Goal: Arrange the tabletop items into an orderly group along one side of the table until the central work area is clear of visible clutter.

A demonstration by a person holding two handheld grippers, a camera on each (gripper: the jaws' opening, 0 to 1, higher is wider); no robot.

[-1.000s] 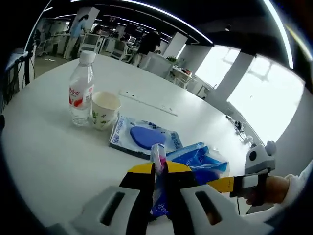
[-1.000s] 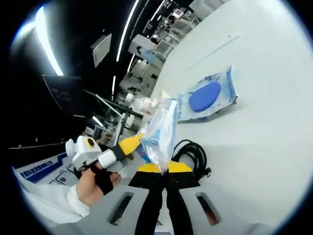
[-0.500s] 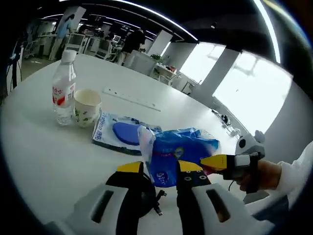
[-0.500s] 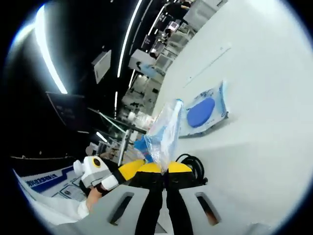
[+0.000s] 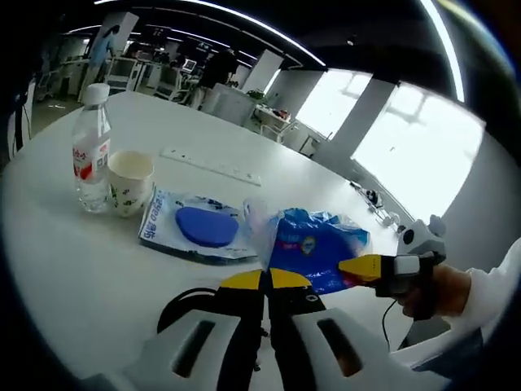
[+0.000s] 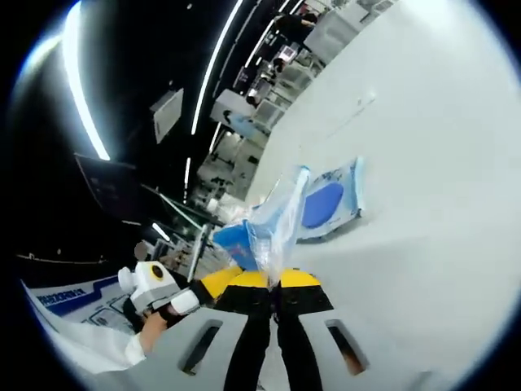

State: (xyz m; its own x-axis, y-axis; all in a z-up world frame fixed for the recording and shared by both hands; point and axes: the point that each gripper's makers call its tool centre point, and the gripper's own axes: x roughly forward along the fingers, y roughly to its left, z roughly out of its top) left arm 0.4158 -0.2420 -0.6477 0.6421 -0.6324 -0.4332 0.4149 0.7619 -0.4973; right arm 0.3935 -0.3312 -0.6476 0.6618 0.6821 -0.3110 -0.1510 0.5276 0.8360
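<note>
You clench both the left gripper [image 5: 266,281] and right gripper [image 6: 273,281] on the blue plastic bag [image 5: 313,248], with the flat blue-disc packet [image 5: 199,228], paper cup [image 5: 130,181] and water bottle [image 5: 91,147] lined up beyond it.

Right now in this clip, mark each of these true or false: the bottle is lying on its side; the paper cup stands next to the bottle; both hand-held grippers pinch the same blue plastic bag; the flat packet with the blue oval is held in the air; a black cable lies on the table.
1. The water bottle lies on its side. False: it stands upright.
2. The paper cup stands right beside the bottle. True.
3. The left hand-held gripper and the right hand-held gripper both pinch the blue plastic bag. True.
4. The flat packet with the blue oval is held in the air. False: it lies on the white table.
5. A black cable lies on the table. True.
</note>
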